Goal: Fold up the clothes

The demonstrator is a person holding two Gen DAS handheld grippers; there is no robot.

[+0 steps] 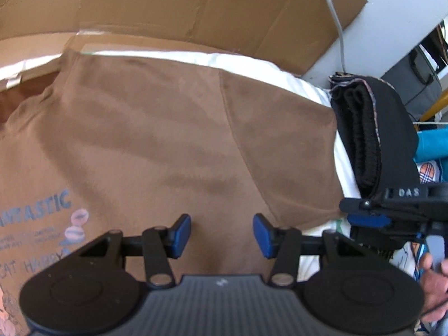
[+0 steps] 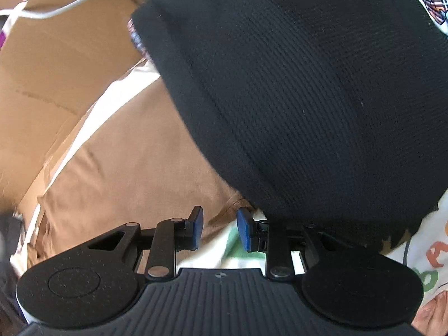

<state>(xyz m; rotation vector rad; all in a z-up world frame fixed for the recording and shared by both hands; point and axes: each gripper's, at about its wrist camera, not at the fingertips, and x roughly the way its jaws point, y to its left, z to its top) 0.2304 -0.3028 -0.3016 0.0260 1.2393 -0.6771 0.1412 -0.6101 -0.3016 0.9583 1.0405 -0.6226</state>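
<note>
A brown T-shirt (image 1: 156,140) with printed text and coffee-bean pictures lies spread on a white sheet (image 1: 344,176). My left gripper (image 1: 222,235) is open just above its lower part, nothing between the pads. My right gripper (image 2: 219,228) is open at the shirt's sleeve corner (image 2: 134,173), nothing gripped; it also shows at the right edge of the left wrist view (image 1: 369,212). A folded black knit garment (image 2: 294,89) lies just right of the shirt, its rolled edge showing in the left wrist view (image 1: 364,134).
Flattened cardboard (image 1: 196,8) stands behind the shirt. A white cable (image 2: 70,4) runs over it. Printed bedding (image 2: 425,260) and a teal cloth (image 1: 432,142) lie at the right. A grey bag (image 1: 417,78) sits beyond.
</note>
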